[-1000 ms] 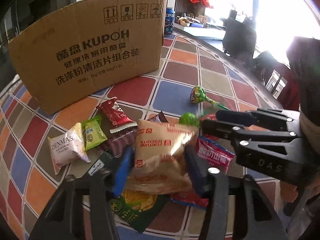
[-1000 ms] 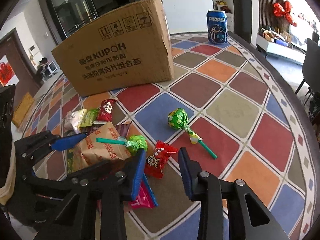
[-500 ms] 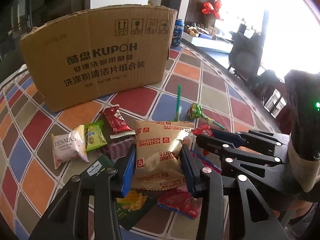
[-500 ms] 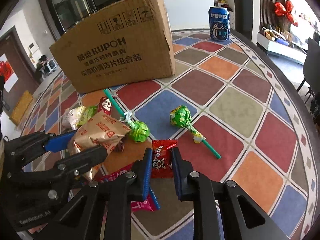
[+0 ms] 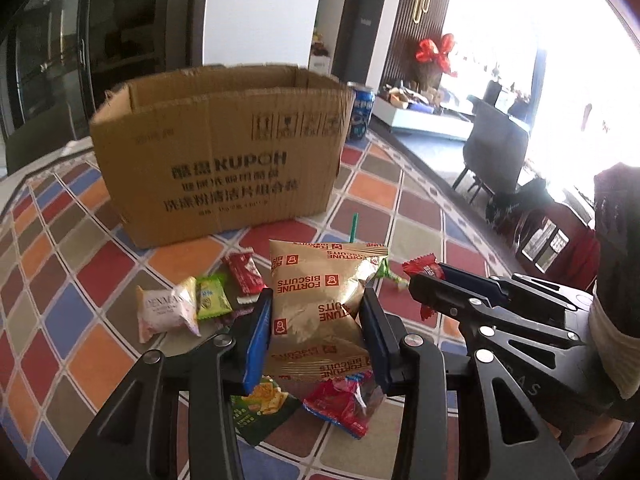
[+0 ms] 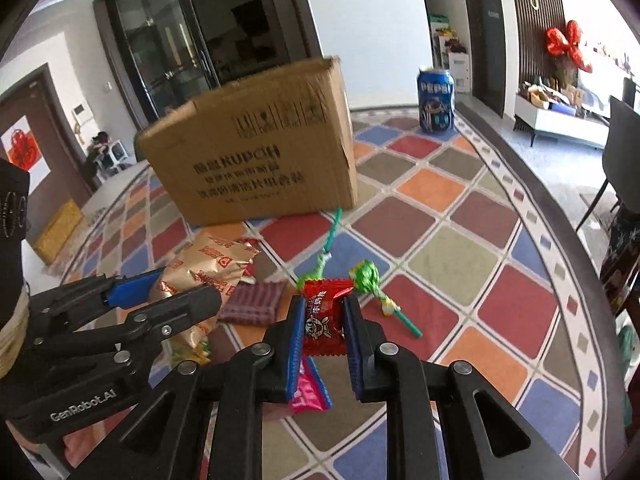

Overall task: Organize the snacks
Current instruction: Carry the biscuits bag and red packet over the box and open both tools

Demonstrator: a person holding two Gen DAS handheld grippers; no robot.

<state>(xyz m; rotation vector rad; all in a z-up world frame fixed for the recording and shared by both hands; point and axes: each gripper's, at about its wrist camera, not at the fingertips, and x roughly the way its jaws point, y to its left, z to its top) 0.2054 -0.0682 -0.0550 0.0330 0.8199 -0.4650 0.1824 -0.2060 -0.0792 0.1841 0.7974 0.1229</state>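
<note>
Left claw (image 5: 316, 322) is clamped on the Fortune Biscuits bag (image 5: 320, 304), right claw (image 6: 323, 322) pinches the red candy (image 6: 322, 316), both above the worktop (image 6: 472, 276). Slippery wrappers could slide out before reaching the cardboard box (image 5: 224, 152).

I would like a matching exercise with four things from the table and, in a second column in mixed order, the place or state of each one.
Things:
1. gold biscuit packet
2. small red candy packet
3. cardboard box
4. blue soda can

Places or states:
A. stands open-topped on the checkered table
B. held between the jaws of the right gripper
C. upright on the table beyond the box's far corner
D. held between the jaws of the left gripper

Pairs: 1-D, 2-B, 3-A, 4-C
</note>
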